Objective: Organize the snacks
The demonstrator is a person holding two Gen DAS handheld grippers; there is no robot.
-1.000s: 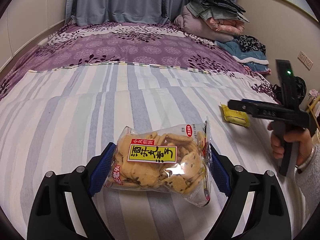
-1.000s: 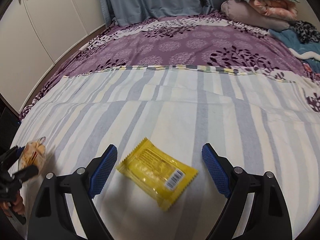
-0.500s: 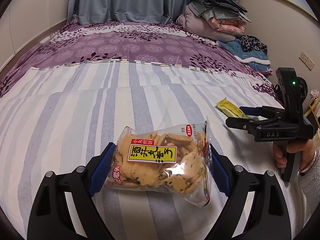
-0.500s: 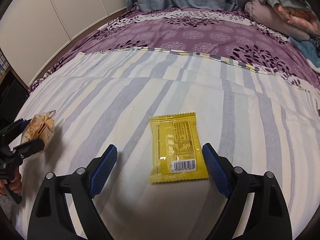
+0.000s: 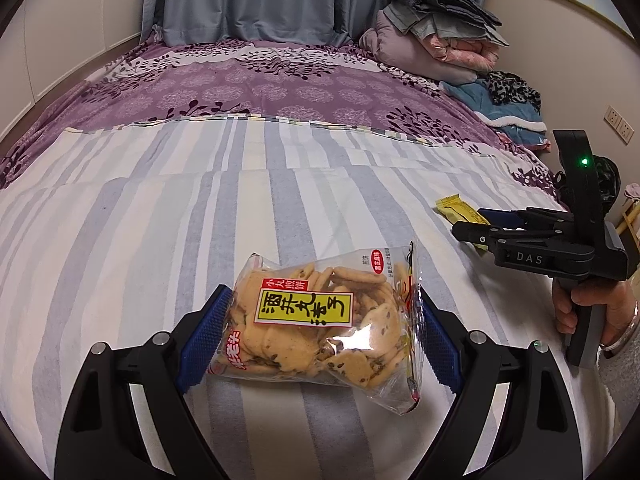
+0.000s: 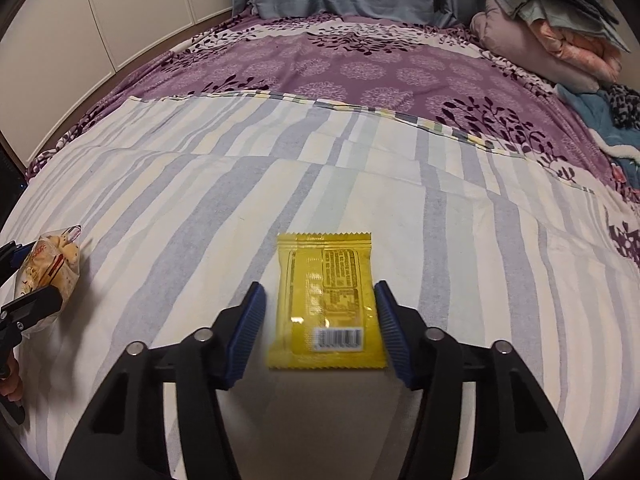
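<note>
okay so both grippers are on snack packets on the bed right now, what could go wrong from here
1. The left gripper is clamped on the cracker bag; squeezing harder could break the crackers.
2. The right gripper straddles the flat yellow packet with a gap at its left pad; closing could buckle it or let it slip.
3. The soft striped sheet might get pinched along with the packet.

A home bedroom — a bed [image 5: 280, 208] with striped sheet, folded quilts [image 5: 436, 40], curtains [image 5: 248, 0] behind.
</note>
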